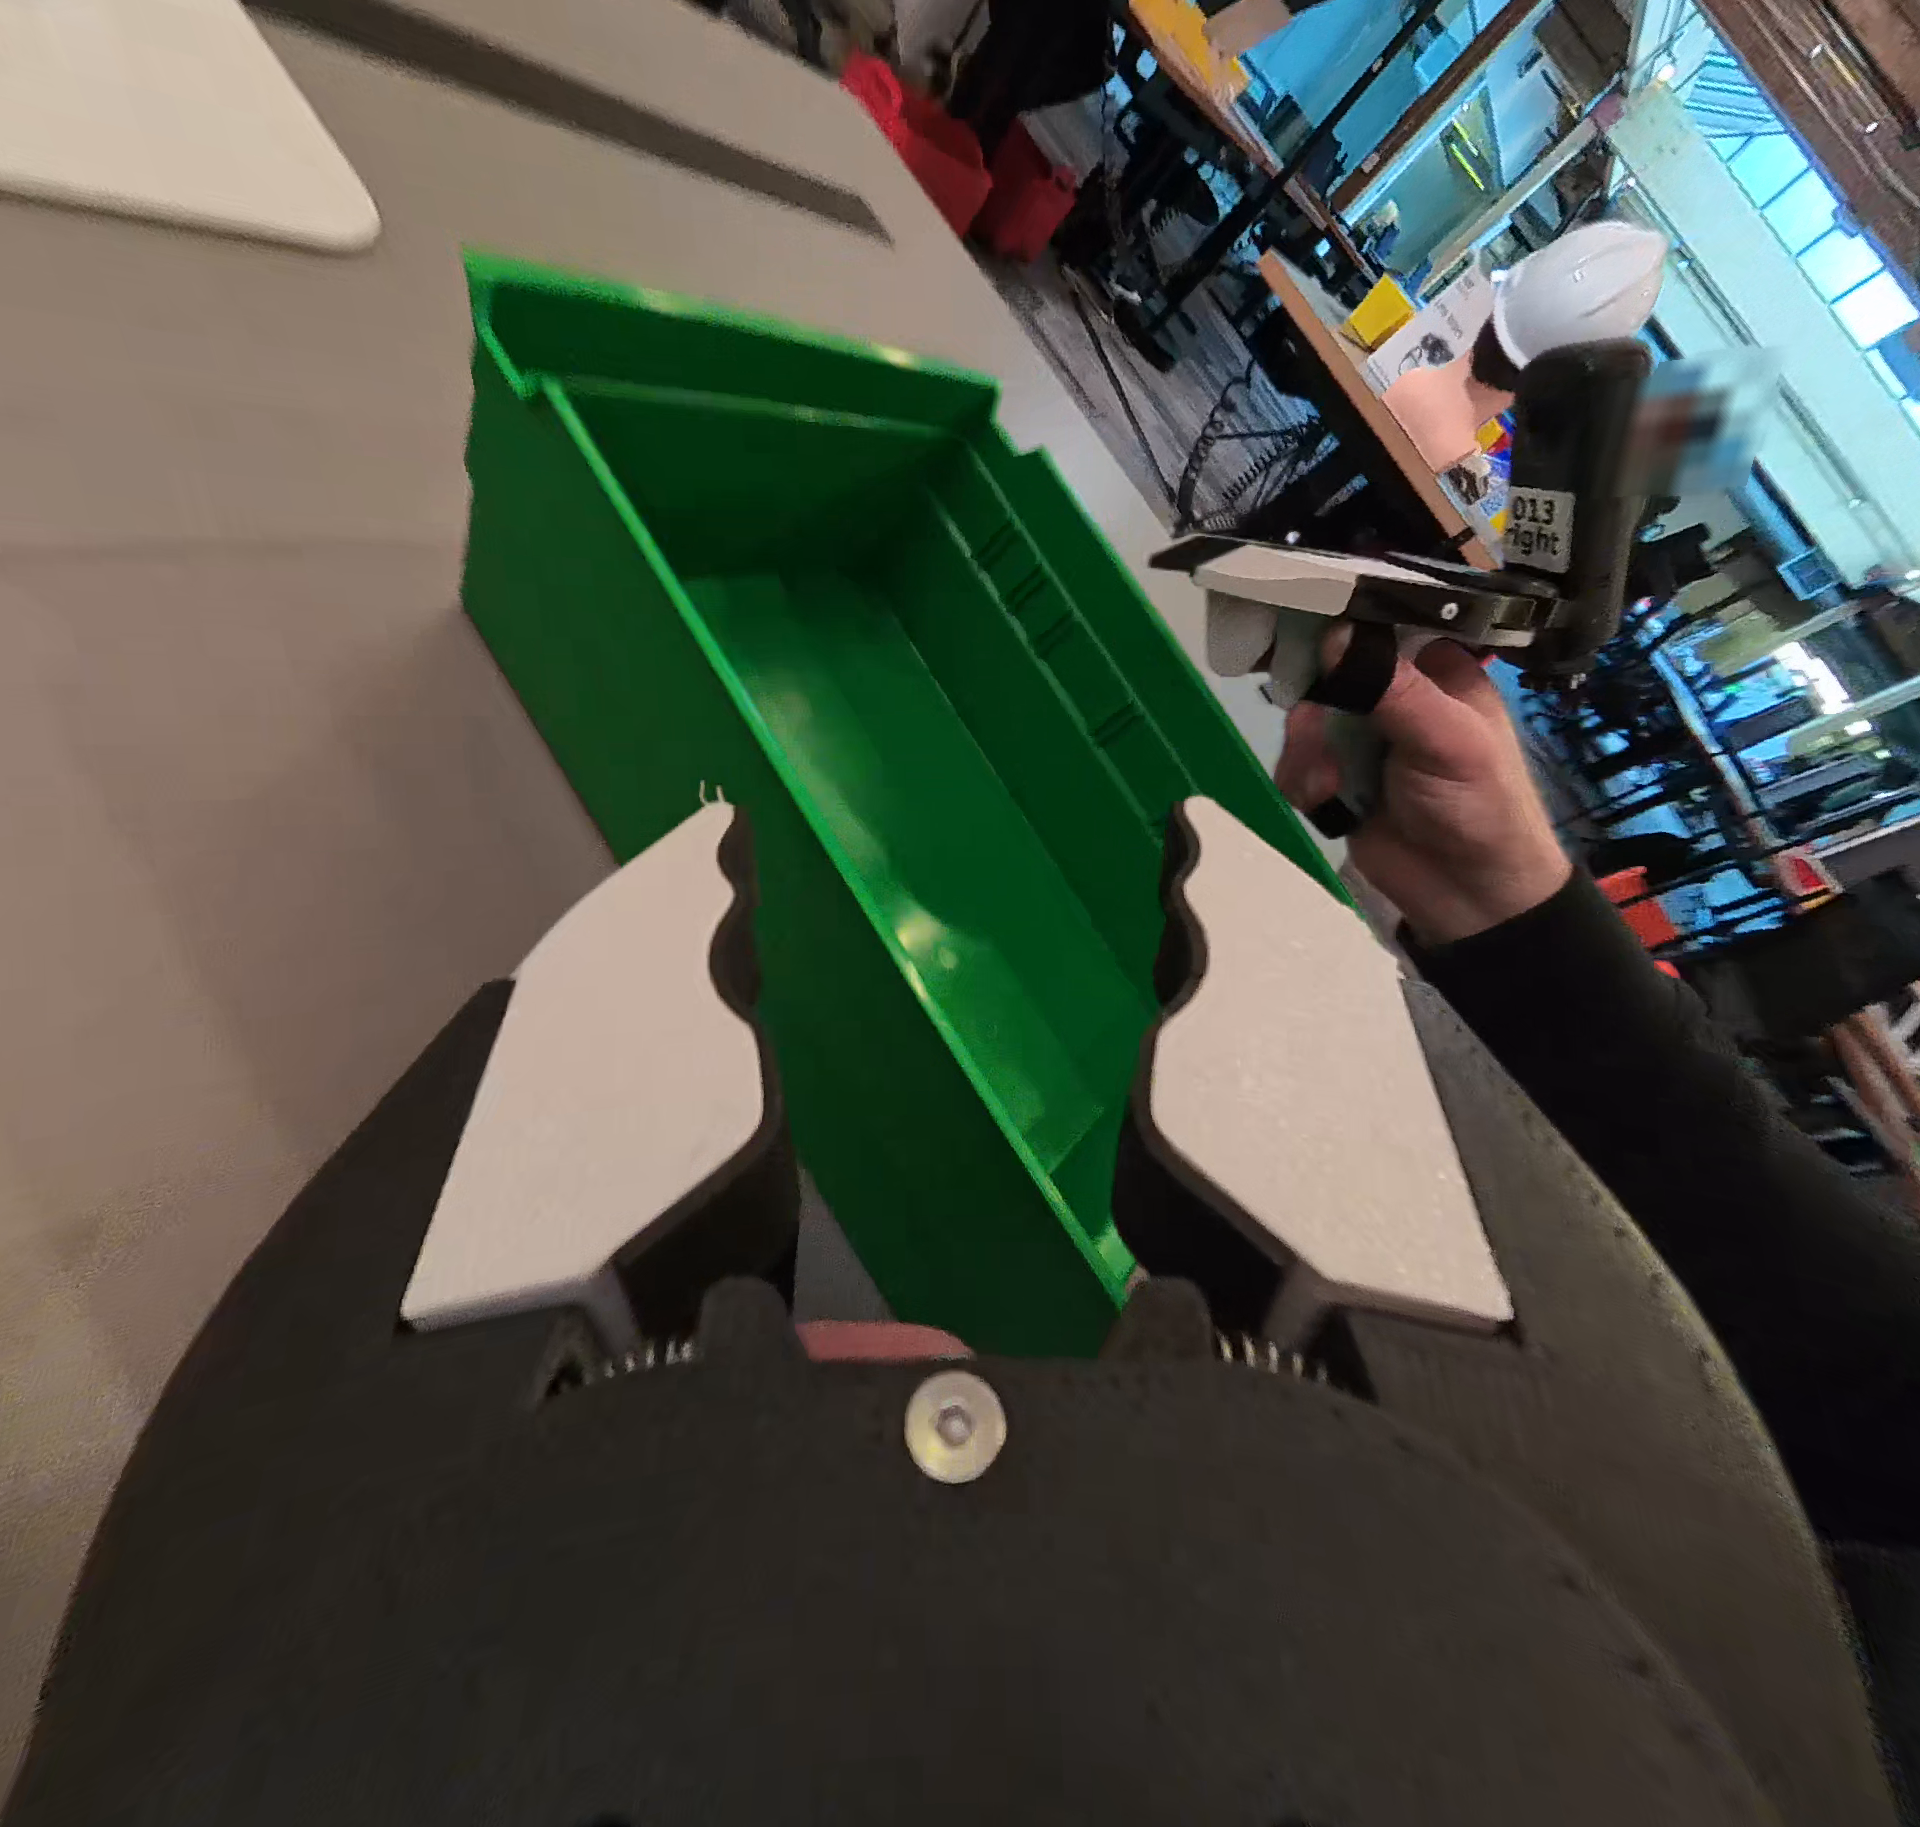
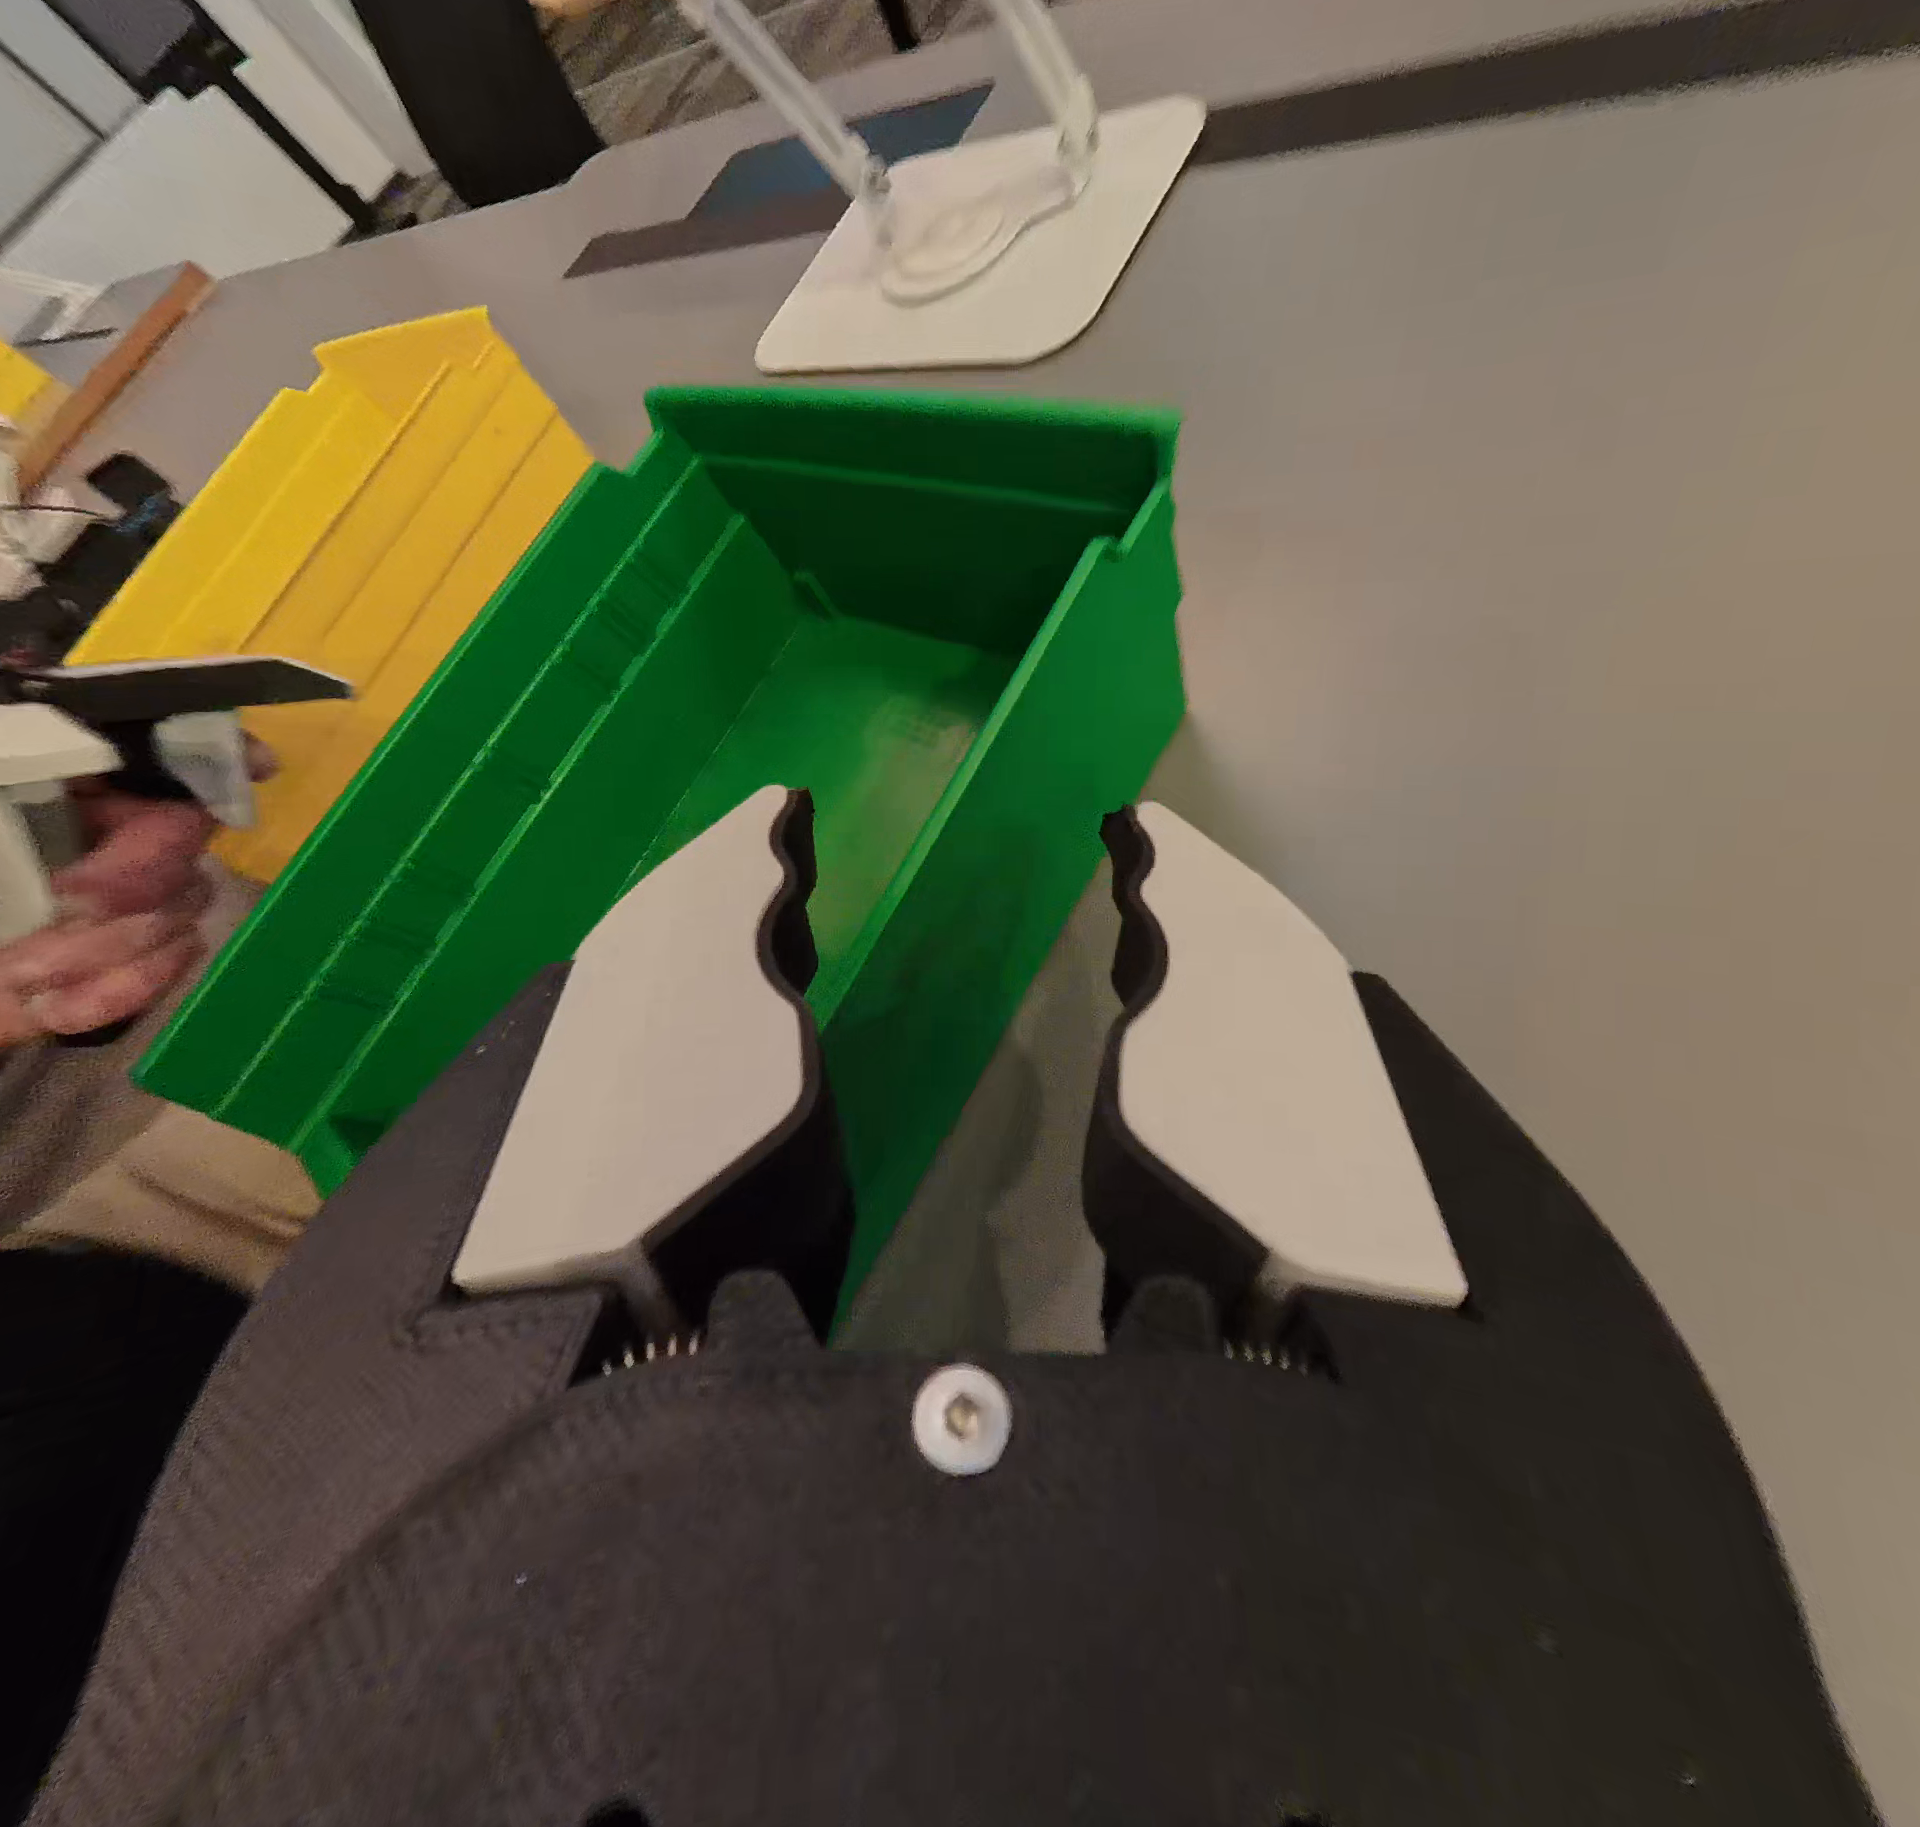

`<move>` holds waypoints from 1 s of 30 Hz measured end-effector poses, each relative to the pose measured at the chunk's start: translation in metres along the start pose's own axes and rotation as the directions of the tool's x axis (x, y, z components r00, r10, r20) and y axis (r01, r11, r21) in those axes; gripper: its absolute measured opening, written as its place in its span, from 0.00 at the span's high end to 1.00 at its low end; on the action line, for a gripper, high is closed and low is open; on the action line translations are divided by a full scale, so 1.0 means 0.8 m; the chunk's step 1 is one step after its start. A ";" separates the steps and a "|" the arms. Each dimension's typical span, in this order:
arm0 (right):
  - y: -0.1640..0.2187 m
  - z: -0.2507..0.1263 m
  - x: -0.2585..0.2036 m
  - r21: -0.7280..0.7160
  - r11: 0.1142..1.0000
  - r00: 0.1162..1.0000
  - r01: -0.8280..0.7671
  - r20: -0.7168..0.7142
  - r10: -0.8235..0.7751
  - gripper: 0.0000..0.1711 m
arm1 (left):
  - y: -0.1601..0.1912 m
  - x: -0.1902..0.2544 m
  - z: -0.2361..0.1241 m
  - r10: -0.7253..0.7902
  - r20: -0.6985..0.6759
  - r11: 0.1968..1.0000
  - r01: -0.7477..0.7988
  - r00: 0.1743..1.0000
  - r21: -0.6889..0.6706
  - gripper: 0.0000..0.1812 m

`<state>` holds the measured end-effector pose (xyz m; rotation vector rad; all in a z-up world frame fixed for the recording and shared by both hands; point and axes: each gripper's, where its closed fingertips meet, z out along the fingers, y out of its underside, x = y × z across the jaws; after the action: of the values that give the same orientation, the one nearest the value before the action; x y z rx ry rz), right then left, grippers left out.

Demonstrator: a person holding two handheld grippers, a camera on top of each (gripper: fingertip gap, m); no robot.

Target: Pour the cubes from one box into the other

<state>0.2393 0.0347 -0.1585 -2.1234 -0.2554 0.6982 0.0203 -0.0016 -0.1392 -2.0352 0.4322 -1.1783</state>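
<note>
A green box (image 1: 831, 697) stands open and empty on the grey table (image 2: 1558, 530); no cubes show in either view. My left gripper (image 1: 956, 821) is open, its fingers on either side of the box's left wall at the near end. My right gripper (image 2: 958, 809) is open, with the green box's (image 2: 883, 634) right wall between its fingers. Whether the fingers touch the walls I cannot tell. A yellow box (image 2: 343, 551) stands just left of the green one, its inside hidden. The right gripper (image 1: 1195, 567) also shows in the left wrist view, and the left gripper (image 2: 312, 681) in the right wrist view.
A white base plate (image 2: 987, 250) with clear upright legs stands behind the green box; it also shows in the left wrist view (image 1: 156, 94). A dark strip (image 1: 520, 84) runs across the table. Red boxes (image 1: 935, 146) and shelving lie beyond the table edge.
</note>
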 end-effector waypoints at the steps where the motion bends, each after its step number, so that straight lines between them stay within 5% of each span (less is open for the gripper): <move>1: -0.009 -0.007 -0.001 0.016 0.999 0.999 0.033 -0.025 -0.033 0.70 | -0.010 0.002 -0.010 0.036 0.005 0.999 -0.036 0.999 0.020 0.59; 8: -0.046 -0.018 -0.068 0.027 0.953 0.952 0.300 -0.070 -0.298 0.73 | -0.124 -0.052 -0.128 0.254 0.275 0.944 -0.300 0.927 0.138 0.58; 15: -0.073 0.029 -0.180 -0.078 0.887 0.889 0.455 -0.021 -0.457 0.70 | -0.201 -0.195 -0.305 0.371 0.701 0.877 -0.478 0.609 -0.049 0.60; 17: -0.086 0.058 -0.220 -0.089 0.876 0.880 0.475 0.039 -0.473 0.70 | -0.210 -0.228 -0.337 0.338 0.733 0.896 -0.439 0.590 -0.060 0.58; 20: -0.097 0.110 -0.282 -0.117 0.861 0.865 0.495 0.164 -0.475 0.70 | -0.214 -0.260 -0.344 0.307 0.702 0.921 -0.387 0.643 -0.048 0.57; 24: -0.101 0.198 -0.328 -0.202 0.826 0.842 0.526 0.258 -0.473 0.70 | -0.207 -0.312 -0.331 0.390 0.697 0.910 -0.367 0.602 -0.193 0.57; 27: -0.097 0.265 -0.349 -0.270 0.823 0.852 0.500 0.323 -0.412 0.69 | -0.199 -0.359 -0.325 0.454 0.693 0.890 -0.318 0.560 -0.326 0.57; 30: -0.094 0.332 -0.339 -0.353 0.802 0.870 0.482 0.298 -0.392 0.68 | -0.201 -0.381 -0.306 0.441 0.652 0.897 -0.290 0.617 -0.332 0.56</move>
<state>-0.1287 0.1474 -0.1184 -2.2582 -1.0704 0.6225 -0.3583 0.1865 -0.1287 -2.2333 0.5420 -0.0312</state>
